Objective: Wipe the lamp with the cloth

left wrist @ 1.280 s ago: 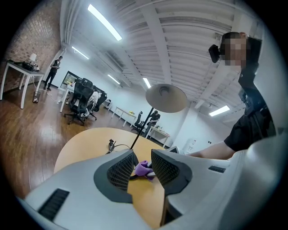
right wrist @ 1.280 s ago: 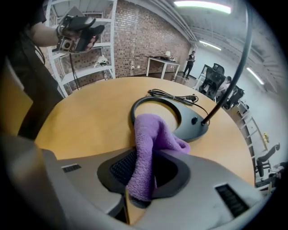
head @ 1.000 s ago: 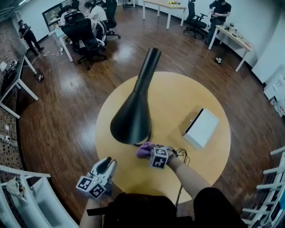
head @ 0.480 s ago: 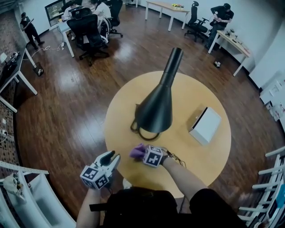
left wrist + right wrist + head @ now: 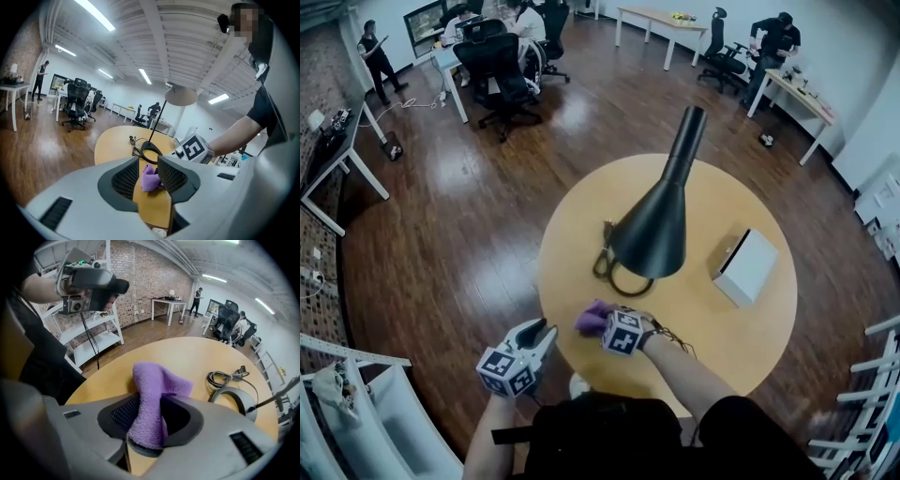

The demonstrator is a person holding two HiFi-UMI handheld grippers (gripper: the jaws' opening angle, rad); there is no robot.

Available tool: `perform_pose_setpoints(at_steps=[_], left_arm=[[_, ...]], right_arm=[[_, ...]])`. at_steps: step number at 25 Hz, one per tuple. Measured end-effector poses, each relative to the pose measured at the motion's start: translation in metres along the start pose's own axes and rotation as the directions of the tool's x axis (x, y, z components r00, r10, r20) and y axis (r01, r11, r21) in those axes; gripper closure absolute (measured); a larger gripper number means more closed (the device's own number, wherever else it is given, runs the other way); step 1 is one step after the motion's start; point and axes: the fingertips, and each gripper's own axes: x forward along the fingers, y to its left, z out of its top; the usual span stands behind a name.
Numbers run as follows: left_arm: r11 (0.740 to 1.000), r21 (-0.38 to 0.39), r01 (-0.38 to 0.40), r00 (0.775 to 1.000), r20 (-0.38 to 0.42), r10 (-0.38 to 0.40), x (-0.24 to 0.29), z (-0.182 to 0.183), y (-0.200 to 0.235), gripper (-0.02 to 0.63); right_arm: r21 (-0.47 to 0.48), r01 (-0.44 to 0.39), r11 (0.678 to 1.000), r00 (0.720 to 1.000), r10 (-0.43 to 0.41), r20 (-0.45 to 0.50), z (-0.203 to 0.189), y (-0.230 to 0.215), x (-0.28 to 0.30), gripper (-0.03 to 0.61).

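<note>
A black lamp [image 5: 652, 234] with a cone shade stands on the round wooden table [image 5: 741, 347], and its ring base [image 5: 623, 274] lies under the shade. My right gripper [image 5: 602, 323] points down at the table's near edge. Its jaws are opening around a purple cloth [image 5: 592, 317], which stands loosely between them [image 5: 152, 399]. The pads no longer press on it. My left gripper [image 5: 536, 334] hovers open and empty off the table's near left edge. In the left gripper view the cloth [image 5: 150, 177] and the lamp [image 5: 180, 96] show beyond its jaws.
A white box [image 5: 748, 266] lies on the table's right side. The lamp's coiled cable [image 5: 227, 376] rests beside the base [image 5: 234, 399]. Office chairs [image 5: 502, 70], desks and people stand far across the wooden floor. A white shelf rack [image 5: 356, 412] stands at the near left.
The right gripper with the cloth has drawn away from beneath the lamp shade toward the table's near edge. The left gripper has shifted slightly. The view has swung, so the lamp appears further right.
</note>
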Motion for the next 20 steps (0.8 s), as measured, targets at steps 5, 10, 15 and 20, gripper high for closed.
perform_pose_setpoints(at_steps=[5, 10, 15, 20], left_arm=[[0.991, 0.109, 0.081, 0.992, -0.104, -0.07, 0.025, -0.008, -0.008, 0.497], [0.887, 0.345, 0.305, 0.916, -0.362, -0.174, 0.067, -0.047, -0.041, 0.386], [0.572, 0.541, 0.616, 0.749, -0.627, -0.214, 0.101, -0.095, -0.08, 0.337], [0.305, 0.509, 0.805, 0.568, -0.809, -0.147, 0.114, -0.145, -0.082, 0.337]], right_arm=[[0.041, 0.041, 0.998, 0.997, -0.044, 0.065, -0.007, -0.008, -0.014, 0.367], [0.114, 0.115, 0.987, 0.981, -0.131, 0.141, -0.021, -0.017, -0.05, 0.367], [0.324, 0.17, 0.931, 0.95, -0.242, 0.195, -0.076, -0.015, -0.087, 0.368], [0.371, 0.237, 0.898, 0.947, -0.299, 0.117, -0.124, 0.013, -0.101, 0.37]])
